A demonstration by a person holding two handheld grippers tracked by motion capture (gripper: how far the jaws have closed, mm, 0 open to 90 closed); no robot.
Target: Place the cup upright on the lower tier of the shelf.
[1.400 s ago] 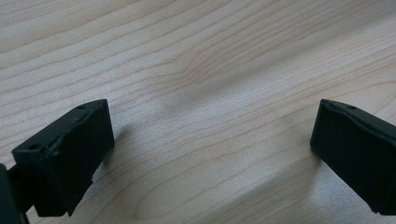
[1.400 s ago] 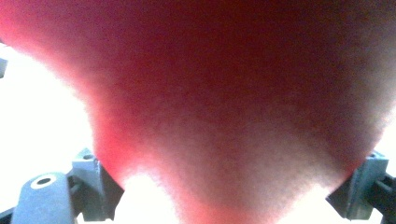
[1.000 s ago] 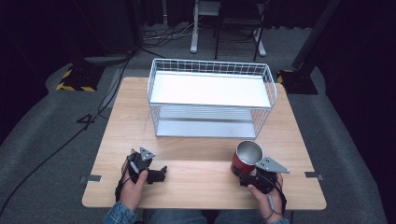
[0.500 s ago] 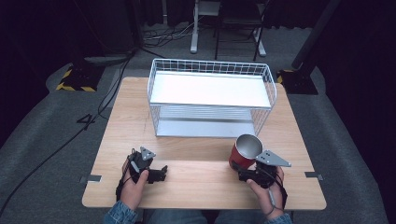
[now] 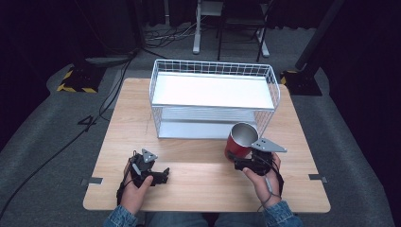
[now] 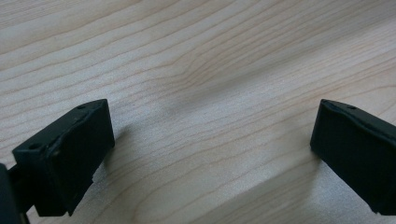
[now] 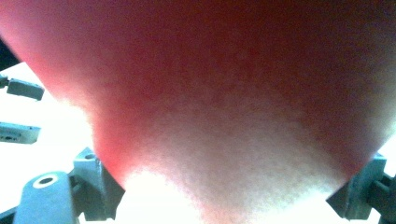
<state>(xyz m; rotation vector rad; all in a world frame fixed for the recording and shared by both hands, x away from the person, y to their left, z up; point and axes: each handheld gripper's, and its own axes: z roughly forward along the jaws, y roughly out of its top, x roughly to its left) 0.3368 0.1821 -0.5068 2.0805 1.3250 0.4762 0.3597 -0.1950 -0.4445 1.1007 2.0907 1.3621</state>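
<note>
**Red cup in my right jaws, in front of the rack**

My right gripper [image 5: 241, 163] is clamped on the cup [image 5: 240, 141], and the cup sits just in front of the rack [image 5: 213, 71], off its right front corner and a little apart from the wire. From above, the cup is a red cylinder with a shiny silver inside and a bright metal rim; its mouth is tipped up and slightly toward the rack rather than standing square. Whether its base touches the table [image 5: 198, 189] I cannot tell. In my right gripper view the cup's [image 7: 210, 93] wall spreads across almost everything: deep red at the top, washing out to pale pink and white toward the bottom where the light glares off it, smooth, with no print or marks that I can make out. My jaws press in on it from both lower corners.

My left gripper [image 5: 158, 176] rests on the table well to the left of the rack's front edge and nearer to me than the rack. Its jaws are spread wide with nothing between them; in the left gripper view there is bare pale wood grain [image 6: 201, 93] between the two black pads.

The rack is white wire, with a white top shelf and a lower shelf beneath it
</note>
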